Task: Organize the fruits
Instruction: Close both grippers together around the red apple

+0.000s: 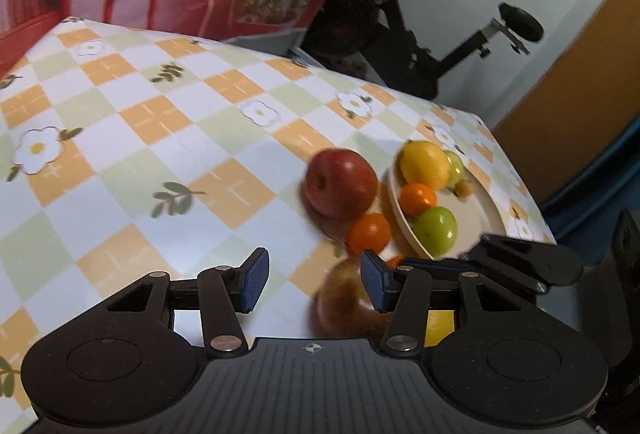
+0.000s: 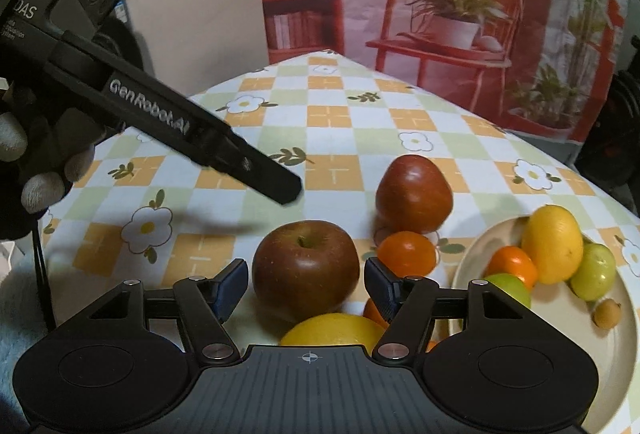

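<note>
While the plate (image 2: pixel 472 254) is sitting at the right edge of the checked tablecloth (image 2: pixel 332 118) with a lemon (image 2: pixel 554 244), a small orange (image 2: pixel 512 266), two green fruits and a tiny tan one already gathered on it, we are bringing our right gripper (image 2: pixel 306 284) around the nearer apple (image 2: pixel 306 268), the dark red one standing stem up on the cloth. Its jaws are spread wide, one blue pad on either side of the fruit with a sliver of gap showing on each flank, so we are gripping nothing yet; we judge the width suits a fruit this round.

Behind it a second red apple (image 2: pixel 414 194) is leaning on its side, touching a loose orange (image 2: pixel 408 252), and another lemon (image 2: pixel 334 328) is lying just under our tool, partly hidden by it. These loose fruits are lying bunched just left of the plate, presumably so each needs only a short carry.

Our left gripper (image 1: pixel 314 284) is hanging open and empty over the cloth, off to the left of the fruit, probably to be keeping clear of the right hand's reach. That view is blurring, so we cannot tell finer detail there.
</note>
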Tool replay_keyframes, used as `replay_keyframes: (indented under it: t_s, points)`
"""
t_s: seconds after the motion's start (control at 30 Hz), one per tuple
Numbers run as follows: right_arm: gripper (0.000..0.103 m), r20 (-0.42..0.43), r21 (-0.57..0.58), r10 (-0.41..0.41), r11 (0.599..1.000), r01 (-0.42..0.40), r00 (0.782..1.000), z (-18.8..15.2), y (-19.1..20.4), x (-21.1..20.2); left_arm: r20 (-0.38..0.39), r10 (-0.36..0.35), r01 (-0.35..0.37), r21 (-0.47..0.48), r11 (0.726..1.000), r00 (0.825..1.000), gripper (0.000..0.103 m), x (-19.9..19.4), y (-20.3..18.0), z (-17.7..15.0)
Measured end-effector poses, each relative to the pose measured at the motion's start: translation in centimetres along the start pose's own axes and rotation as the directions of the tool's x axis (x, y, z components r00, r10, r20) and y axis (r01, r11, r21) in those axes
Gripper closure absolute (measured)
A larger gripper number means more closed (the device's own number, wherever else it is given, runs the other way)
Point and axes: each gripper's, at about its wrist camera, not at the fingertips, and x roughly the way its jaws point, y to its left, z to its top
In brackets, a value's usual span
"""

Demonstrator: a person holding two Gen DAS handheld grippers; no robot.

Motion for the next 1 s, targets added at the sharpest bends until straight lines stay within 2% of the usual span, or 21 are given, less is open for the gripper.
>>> replay_keyframes:
  t_s: [0.23,0.37,0.67,1.0]
  points:
    - [0.042,-0.022,-0.009,-0.001,1.0,0.0,1.0,-0.1,0.1,0.8,-0.034,-0.039,0.039,-0.014,0.999,0.999,0.051,1.6,-0.3,-0.2]
    - [0.043,-0.032,-0.004,0.003,1.0,-0.003,0.999,-0.2,0.0,1.1,-0.052,-0.053,0.051,-0.034,0.998,0.997,0.06,2.1,0.2,-0.2]
    - [0.042,-0.053,0.013,0.019,1.0,-0.018,0.998,-0.4,-0.3,1.9,-0.063,-0.084,0.082,-0.04,0.996,0.994,0.06,2.2,0.7,-0.4]
    - [0.042,-0.025,0.039,0.028,0.999,-0.027,0.999,-0.8,-0.5,1.8,-0.04,-0.078,0.076,-0.043,0.996,0.996,0.061,1.9,0.7,-0.9]
